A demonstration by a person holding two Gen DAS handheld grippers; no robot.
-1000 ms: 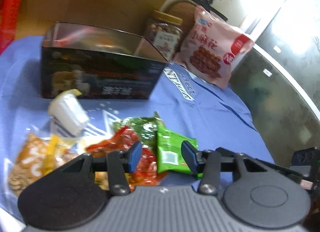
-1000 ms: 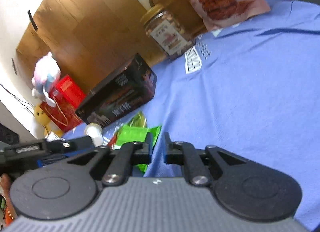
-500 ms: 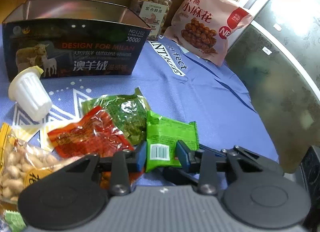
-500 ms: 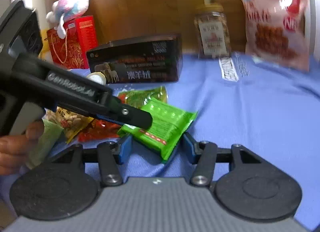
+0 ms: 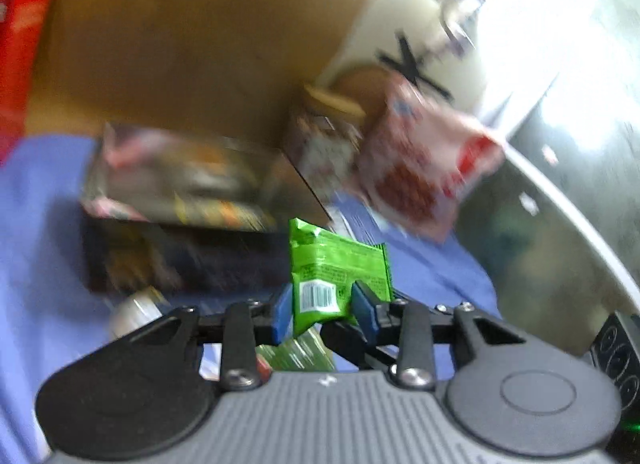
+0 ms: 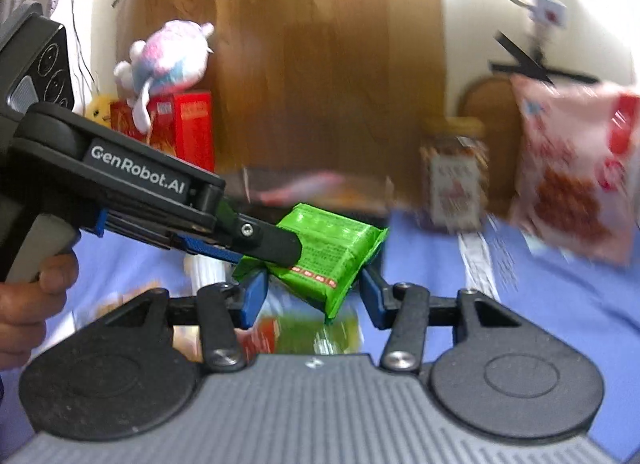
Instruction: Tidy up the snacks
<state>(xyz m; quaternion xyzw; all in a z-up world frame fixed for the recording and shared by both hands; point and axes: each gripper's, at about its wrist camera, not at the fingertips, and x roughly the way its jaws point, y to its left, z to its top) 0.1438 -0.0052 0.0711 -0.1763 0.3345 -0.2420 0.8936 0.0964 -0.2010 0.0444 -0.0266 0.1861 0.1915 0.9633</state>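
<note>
My left gripper [image 5: 323, 306] is shut on a bright green snack packet [image 5: 336, 268] and holds it up above the blue cloth, in front of the open dark box [image 5: 180, 192]. In the right wrist view the same packet [image 6: 332, 252] hangs from the left gripper's fingers [image 6: 276, 248], lifted clear of the table. My right gripper [image 6: 310, 296] is open, its blue pads on either side of the packet and not touching it. More snack packets [image 6: 304, 336] lie blurred on the cloth below.
A nut jar [image 6: 454, 176] and a pink snack bag [image 6: 576, 180] stand at the back right against the wall. Red boxes with a plush toy [image 6: 168, 60] are at the back left. A white cup [image 5: 136, 312] lies near the box. A dark table edge [image 5: 560, 224] runs on the right.
The left gripper has closed on the green packet and lifted it off the cloth toward the box. The right gripper has stayed open beneath and behind it. Both views are motion-blurred.
</note>
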